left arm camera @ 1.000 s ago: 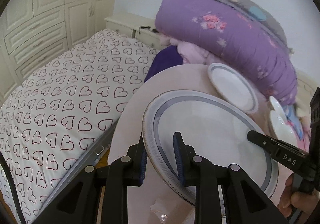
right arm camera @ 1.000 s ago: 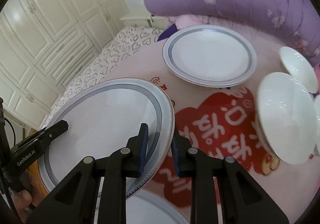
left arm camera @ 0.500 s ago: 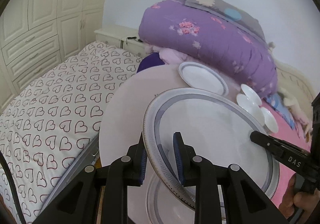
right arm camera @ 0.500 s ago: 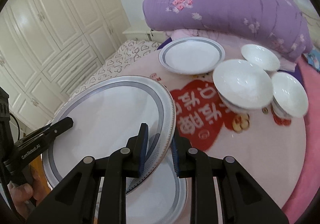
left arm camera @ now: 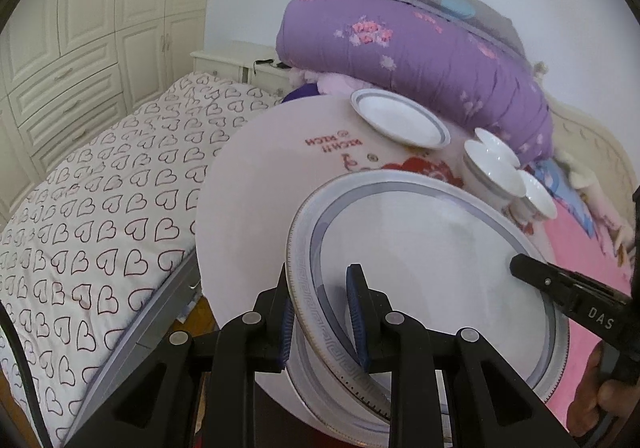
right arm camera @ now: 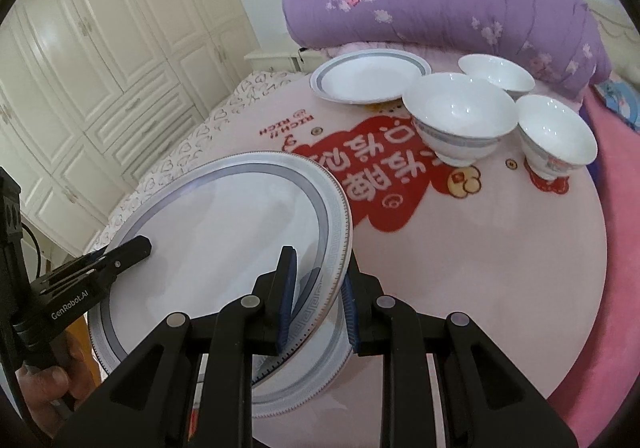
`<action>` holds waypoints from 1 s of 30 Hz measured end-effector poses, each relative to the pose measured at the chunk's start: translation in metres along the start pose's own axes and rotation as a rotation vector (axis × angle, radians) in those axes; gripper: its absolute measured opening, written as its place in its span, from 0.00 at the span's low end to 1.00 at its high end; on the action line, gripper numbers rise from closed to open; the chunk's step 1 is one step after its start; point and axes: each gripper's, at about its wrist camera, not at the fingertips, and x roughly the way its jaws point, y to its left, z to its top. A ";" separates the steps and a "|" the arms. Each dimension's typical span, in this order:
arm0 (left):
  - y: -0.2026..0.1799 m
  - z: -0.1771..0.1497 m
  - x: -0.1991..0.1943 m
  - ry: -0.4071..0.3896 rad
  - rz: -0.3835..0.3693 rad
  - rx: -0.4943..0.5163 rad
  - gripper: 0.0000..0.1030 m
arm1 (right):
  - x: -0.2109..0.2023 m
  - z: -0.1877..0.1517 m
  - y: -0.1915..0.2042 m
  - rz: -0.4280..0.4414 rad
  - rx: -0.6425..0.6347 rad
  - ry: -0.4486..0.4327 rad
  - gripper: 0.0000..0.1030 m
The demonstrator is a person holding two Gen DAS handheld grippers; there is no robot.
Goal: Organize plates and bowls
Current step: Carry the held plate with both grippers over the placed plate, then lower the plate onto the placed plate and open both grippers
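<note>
A large grey-rimmed plate (left arm camera: 424, 268) (right arm camera: 224, 244) is held by both grippers just above a second large plate (right arm camera: 316, 372) on the table's near edge. My left gripper (left arm camera: 320, 316) is shut on its left rim. My right gripper (right arm camera: 316, 304) is shut on its right rim. A smaller grey-rimmed plate (right arm camera: 368, 76) (left arm camera: 400, 124) sits at the table's far side. Three white bowls (right arm camera: 460, 116) (right arm camera: 556, 136) (right arm camera: 496, 74) stand at the far right.
The round pink table (right arm camera: 480, 256) bears a red print. A purple quilt roll (left arm camera: 420, 56) lies behind it. A heart-patterned mattress (left arm camera: 100, 200) lies to the left, with white wardrobes (right arm camera: 80, 48) beyond. A pink blanket (right arm camera: 616, 288) lies to the right.
Both grippers with the large plate have pulled back from the far plate toward the near table edge and lowered over the second large plate; the bowls came into view.
</note>
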 end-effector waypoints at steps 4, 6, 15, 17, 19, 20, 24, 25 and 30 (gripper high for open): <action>-0.006 0.004 0.014 0.017 0.018 0.009 0.20 | 0.005 -0.011 -0.001 -0.005 -0.009 0.016 0.21; -0.008 0.003 0.018 0.021 0.028 0.018 0.20 | 0.007 -0.015 -0.001 -0.005 -0.009 0.024 0.21; -0.011 -0.002 0.036 0.044 0.048 0.033 0.21 | 0.018 -0.027 -0.003 -0.014 -0.009 0.059 0.21; -0.010 -0.003 0.038 0.044 0.051 0.036 0.21 | 0.019 -0.028 -0.002 -0.017 -0.012 0.064 0.21; -0.009 -0.004 0.041 0.045 0.054 0.039 0.21 | 0.020 -0.029 -0.001 -0.022 -0.016 0.067 0.21; -0.009 -0.004 0.043 0.047 0.056 0.041 0.21 | 0.020 -0.030 0.000 -0.026 -0.019 0.068 0.22; -0.008 -0.006 0.048 0.054 0.060 0.044 0.22 | 0.024 -0.031 0.002 -0.034 -0.026 0.079 0.22; -0.008 -0.007 0.050 0.053 0.061 0.045 0.22 | 0.024 -0.031 0.002 -0.036 -0.031 0.078 0.22; -0.009 -0.008 0.053 0.045 0.073 0.062 0.24 | 0.025 -0.031 0.006 -0.051 -0.048 0.082 0.22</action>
